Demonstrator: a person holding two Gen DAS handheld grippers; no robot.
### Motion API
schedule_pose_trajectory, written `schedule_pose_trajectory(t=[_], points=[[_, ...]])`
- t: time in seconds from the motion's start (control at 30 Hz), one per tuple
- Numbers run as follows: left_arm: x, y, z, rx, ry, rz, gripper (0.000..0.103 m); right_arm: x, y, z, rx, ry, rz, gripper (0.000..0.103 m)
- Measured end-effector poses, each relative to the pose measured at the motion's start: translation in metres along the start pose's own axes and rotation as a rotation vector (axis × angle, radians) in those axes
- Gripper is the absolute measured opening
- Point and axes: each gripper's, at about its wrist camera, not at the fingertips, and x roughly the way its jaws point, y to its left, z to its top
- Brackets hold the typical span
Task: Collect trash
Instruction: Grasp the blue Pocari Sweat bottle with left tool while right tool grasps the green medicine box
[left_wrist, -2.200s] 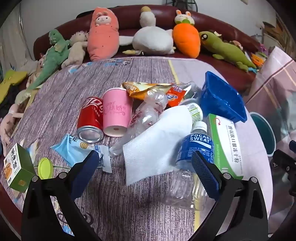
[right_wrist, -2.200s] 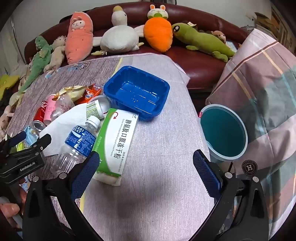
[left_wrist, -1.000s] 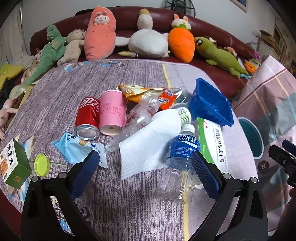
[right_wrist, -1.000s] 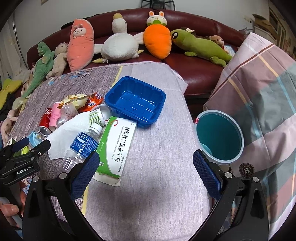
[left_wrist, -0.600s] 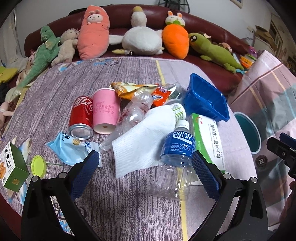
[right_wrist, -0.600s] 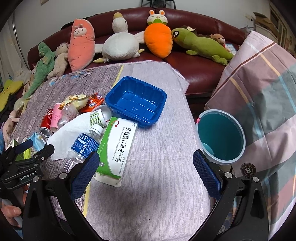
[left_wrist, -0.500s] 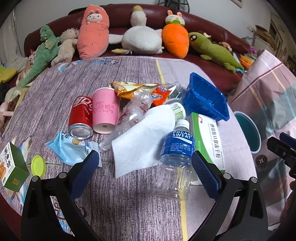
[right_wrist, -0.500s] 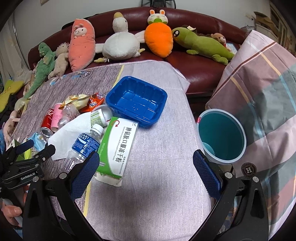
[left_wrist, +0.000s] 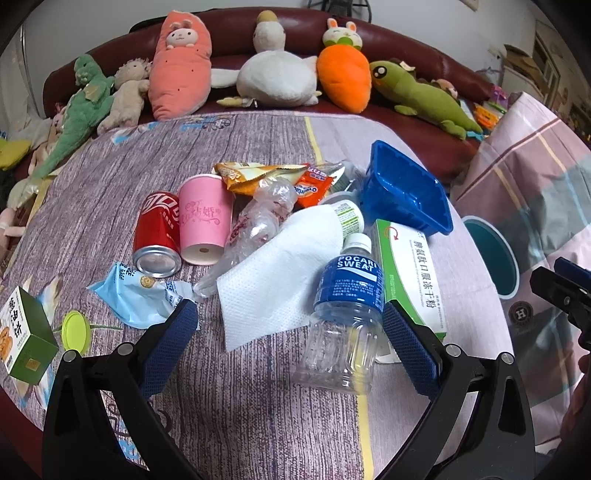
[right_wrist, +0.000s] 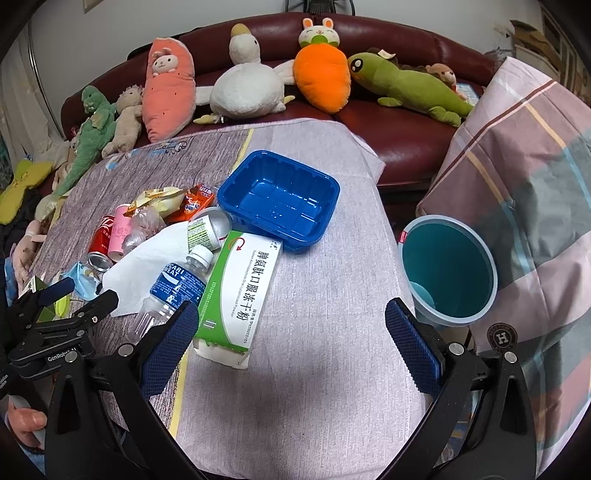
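Observation:
Trash lies on a table: an empty Pocari Sweat bottle (left_wrist: 349, 306), a white napkin (left_wrist: 273, 277), a green-and-white box (left_wrist: 410, 269), a red can (left_wrist: 157, 232), a pink cup (left_wrist: 203, 225), a crushed clear bottle (left_wrist: 255, 229), snack wrappers (left_wrist: 266, 175) and a blue tray (left_wrist: 402, 192). A teal bin (right_wrist: 448, 269) stands beside the table's right edge. My left gripper (left_wrist: 291, 347) is open, just short of the Pocari bottle. My right gripper (right_wrist: 291, 339) is open over bare cloth near the box (right_wrist: 240, 291).
A small green carton (left_wrist: 22, 332) and a yellow-green lid (left_wrist: 75, 330) lie at the left edge. Plush toys (left_wrist: 273, 74) line the red sofa behind. A plaid-covered object (right_wrist: 524, 166) stands right of the bin.
My left gripper has drifted slightly left and closer to the trash, so the Pocari bottle now sits nearer its right finger. The right gripper has barely moved. Both stay open.

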Motion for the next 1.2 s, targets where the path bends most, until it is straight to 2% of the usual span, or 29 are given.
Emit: schedule_pose_trajectory(t=[0.23,0.33,0.63,0.97,1.07,1.13,1.17,1.2], points=[[0.004,-0.004,-0.004,0.026,0.016,-0.010,0.099,0.000,-0.001,-0.001,-0.002,0.000,0.007,0.097],[0.011,-0.004,-0.008,0.049,0.050,-0.034,0.099,0.002,-0.003,-0.003,0.001,0.005,0.019,0.097],[0.045,-0.019,-0.020,0.153,0.156,-0.041,0.099,0.020,-0.013,-0.010,0.037,0.049,0.055,0.097],[0.090,-0.031,-0.017,0.192,0.259,-0.050,0.100,0.047,-0.038,-0.020,0.119,0.130,0.064,0.097],[0.099,-0.030,-0.020,0.199,0.274,-0.029,0.099,0.052,-0.042,-0.020,0.128,0.142,0.069,0.097],[0.098,-0.028,-0.021,0.186,0.268,-0.045,0.092,0.059,-0.043,-0.020,0.138,0.163,0.085,0.097],[0.095,-0.028,-0.021,0.179,0.256,-0.059,0.078,0.061,-0.043,-0.019,0.143,0.173,0.094,0.097],[0.090,-0.028,-0.020,0.177,0.241,-0.074,0.074,0.066,-0.043,-0.019,0.145,0.188,0.102,0.097]])
